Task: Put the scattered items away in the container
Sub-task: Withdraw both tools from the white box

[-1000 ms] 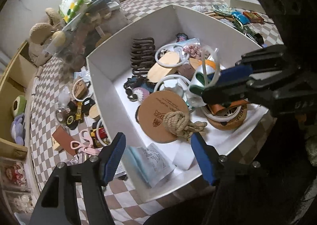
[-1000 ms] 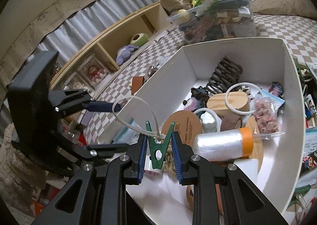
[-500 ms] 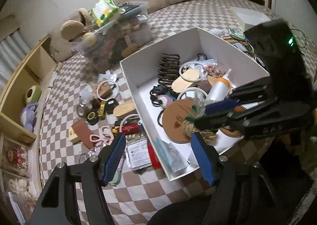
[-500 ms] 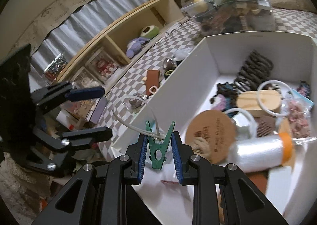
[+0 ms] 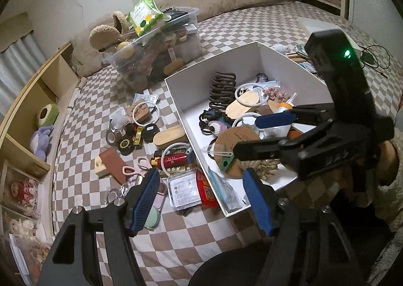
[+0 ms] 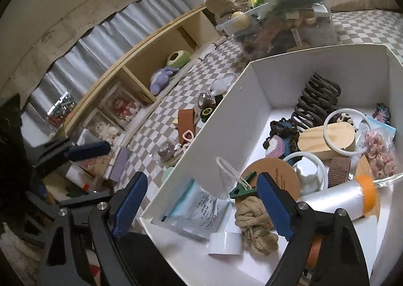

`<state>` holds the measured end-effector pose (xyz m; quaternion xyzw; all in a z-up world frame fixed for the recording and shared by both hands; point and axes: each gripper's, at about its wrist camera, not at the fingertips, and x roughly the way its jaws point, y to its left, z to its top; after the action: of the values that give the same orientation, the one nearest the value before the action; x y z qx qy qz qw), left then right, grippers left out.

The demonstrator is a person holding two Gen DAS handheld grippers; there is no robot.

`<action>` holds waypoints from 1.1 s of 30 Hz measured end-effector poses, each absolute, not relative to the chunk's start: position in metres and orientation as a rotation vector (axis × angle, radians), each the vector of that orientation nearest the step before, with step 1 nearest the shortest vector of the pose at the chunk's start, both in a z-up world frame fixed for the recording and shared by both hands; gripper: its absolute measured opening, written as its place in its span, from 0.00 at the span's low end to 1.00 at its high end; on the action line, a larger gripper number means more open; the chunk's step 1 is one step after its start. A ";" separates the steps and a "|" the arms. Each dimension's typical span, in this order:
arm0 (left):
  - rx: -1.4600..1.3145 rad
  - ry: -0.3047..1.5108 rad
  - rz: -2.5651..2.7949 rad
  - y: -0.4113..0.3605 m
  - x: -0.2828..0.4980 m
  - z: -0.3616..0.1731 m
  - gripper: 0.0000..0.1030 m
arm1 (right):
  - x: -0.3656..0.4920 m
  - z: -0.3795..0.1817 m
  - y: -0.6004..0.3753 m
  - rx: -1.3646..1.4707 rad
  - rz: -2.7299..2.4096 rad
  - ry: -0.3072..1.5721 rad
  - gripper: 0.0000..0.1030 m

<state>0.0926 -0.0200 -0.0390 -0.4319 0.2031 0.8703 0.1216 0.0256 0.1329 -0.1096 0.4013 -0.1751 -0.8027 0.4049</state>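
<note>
Both sets of fingers spread wide and empty, green clip [image 6: 242, 189] lying, seemingly freed, in white box [image 6: 221, 134]

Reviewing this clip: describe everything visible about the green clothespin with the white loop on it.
The green clothespin is a small dark-green plastic peg lying on its side inside the white box, no longer gripped. It rests against the round brown cork coaster, just above the tan rope knot. A thin white cord loop is attached to it and arcs up towards the box wall. The right gripper stands open over it, one blue pad beside the peg. The left wrist view shows it at the coaster's edge.
</note>
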 end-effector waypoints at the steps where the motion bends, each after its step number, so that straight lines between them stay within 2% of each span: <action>1: -1.263 0.591 2.541 -0.020 0.092 -0.040 0.66 | 0.025 -0.109 0.134 1.010 -2.022 -0.457 0.86; 21: -1.224 0.497 2.543 -0.010 0.087 -0.040 0.66 | 0.029 -0.095 0.168 0.955 -2.058 -0.531 0.86; 28: -1.198 0.424 2.567 -0.007 0.081 -0.038 0.66 | 0.036 -0.082 0.180 0.912 -2.156 -0.442 0.86; 30: -1.193 0.412 2.577 -0.006 0.079 -0.038 0.67 | 0.037 -0.080 0.184 0.900 -2.189 -0.421 0.92; 31: -1.190 0.406 2.583 -0.006 0.078 -0.039 0.68 | 0.038 -0.078 0.186 0.888 -2.215 -0.409 0.92; 33: -1.171 0.387 2.605 -0.005 0.076 -0.038 0.83 | 0.040 -0.076 0.191 0.870 -2.258 -0.380 0.94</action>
<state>0.0758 -0.0051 -0.0381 -0.4028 0.1332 0.8963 0.1292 0.0398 0.1907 -0.0764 0.3340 -0.1461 -0.8671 0.3394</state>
